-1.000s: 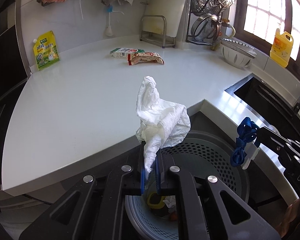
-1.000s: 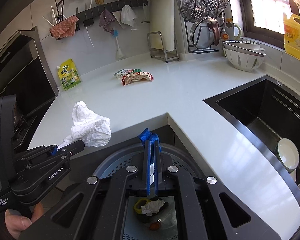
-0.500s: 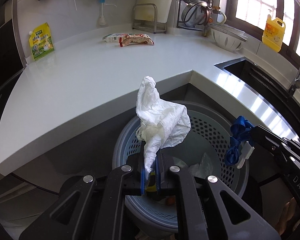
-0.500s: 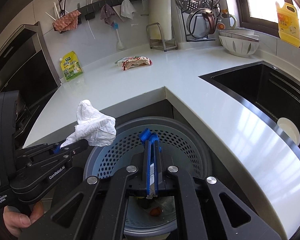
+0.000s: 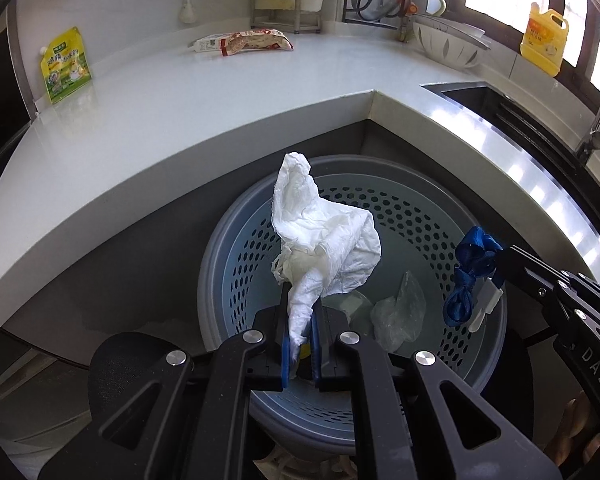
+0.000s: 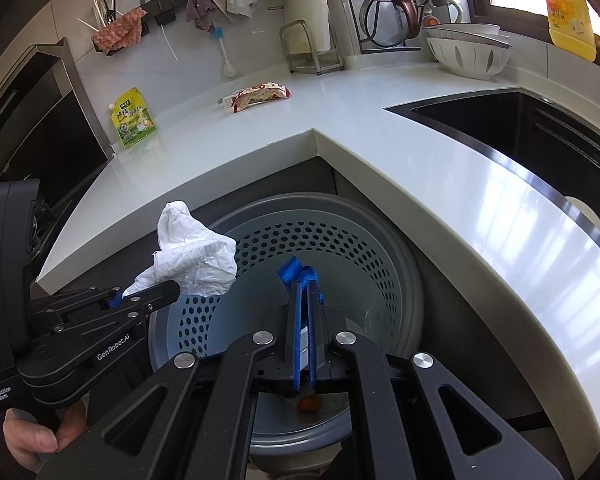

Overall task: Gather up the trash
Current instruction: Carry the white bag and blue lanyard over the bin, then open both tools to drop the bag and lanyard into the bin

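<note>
My left gripper [image 5: 300, 320] is shut on a crumpled white tissue [image 5: 320, 236] and holds it over the grey-blue perforated trash basket [image 5: 236, 264]. It also shows in the right wrist view [image 6: 140, 296], with the tissue [image 6: 196, 256] over the basket's left rim [image 6: 412, 280]. My right gripper [image 6: 305, 304] is shut on a blue strap with a white tag [image 6: 296, 272], also over the basket; the strap shows in the left wrist view [image 5: 472, 272]. A clear plastic scrap [image 5: 400, 312] lies inside the basket.
The white L-shaped counter [image 5: 180, 120] wraps around the basket. On it lie a red-white snack wrapper [image 5: 256, 40], a small carton behind it and a yellow-green pouch [image 5: 64, 66]. A black sink [image 6: 520, 128] is at the right, a colander [image 6: 468, 56] and a yellow bottle [image 6: 568, 12] beyond.
Both grippers have moved back and down from the counter's edge, so the tissue and the blue strap now hang over the open basket. Both stay shut on their items.
</note>
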`<state>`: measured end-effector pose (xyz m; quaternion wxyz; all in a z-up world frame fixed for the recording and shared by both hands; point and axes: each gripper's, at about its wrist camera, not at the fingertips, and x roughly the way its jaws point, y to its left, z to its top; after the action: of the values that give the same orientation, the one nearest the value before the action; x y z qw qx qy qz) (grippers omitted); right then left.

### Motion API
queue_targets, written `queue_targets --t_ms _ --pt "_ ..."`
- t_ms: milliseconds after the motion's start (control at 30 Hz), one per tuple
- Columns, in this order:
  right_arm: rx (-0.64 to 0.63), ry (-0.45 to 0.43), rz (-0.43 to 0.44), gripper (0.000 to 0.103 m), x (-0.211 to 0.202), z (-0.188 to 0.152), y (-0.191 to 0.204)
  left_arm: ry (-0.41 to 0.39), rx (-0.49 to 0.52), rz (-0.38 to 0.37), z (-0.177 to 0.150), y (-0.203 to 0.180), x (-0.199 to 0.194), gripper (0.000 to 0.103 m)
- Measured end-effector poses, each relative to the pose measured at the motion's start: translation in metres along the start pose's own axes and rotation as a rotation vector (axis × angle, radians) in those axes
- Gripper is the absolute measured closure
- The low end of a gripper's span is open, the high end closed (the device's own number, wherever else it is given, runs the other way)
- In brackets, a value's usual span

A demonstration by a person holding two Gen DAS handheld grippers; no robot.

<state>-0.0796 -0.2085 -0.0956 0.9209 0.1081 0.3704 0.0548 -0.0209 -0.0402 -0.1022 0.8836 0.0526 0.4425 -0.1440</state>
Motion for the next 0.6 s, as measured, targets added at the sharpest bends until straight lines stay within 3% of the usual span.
queue_targets --t_ms 400,433,467,500,533,567,600 --pt "0.001 0.017 0.004 0.1 0.01 -0.001 -0.002 0.027 -0.027 0.01 0.002 0.006 0.011 0.092" --pt "0.003 0.017 0.003 0.098 0.01 0.0 -0.003 0.032 -0.03 0.011 0.001 0.007 0.012 0.088" --pt "0.005 0.016 0.003 0.096 0.01 0.0 -0.003 0.034 -0.033 0.012 0.001 0.008 0.013 0.076" --pt "0.005 0.013 0.002 0.088 0.009 0.0 -0.003 0.033 -0.038 0.013 0.001 0.009 0.013 0.067" --pt "0.005 0.005 -0.003 0.079 0.008 0.0 -0.003 0.026 -0.044 0.015 0.0 0.01 0.012 0.052" --pt "0.005 -0.001 -0.005 0.076 0.007 0.0 -0.003 0.014 -0.05 0.018 0.0 0.011 0.01 0.045" --pt "0.005 -0.004 -0.003 0.075 0.006 0.001 -0.002 0.004 -0.053 0.019 0.0 0.013 0.009 0.045"
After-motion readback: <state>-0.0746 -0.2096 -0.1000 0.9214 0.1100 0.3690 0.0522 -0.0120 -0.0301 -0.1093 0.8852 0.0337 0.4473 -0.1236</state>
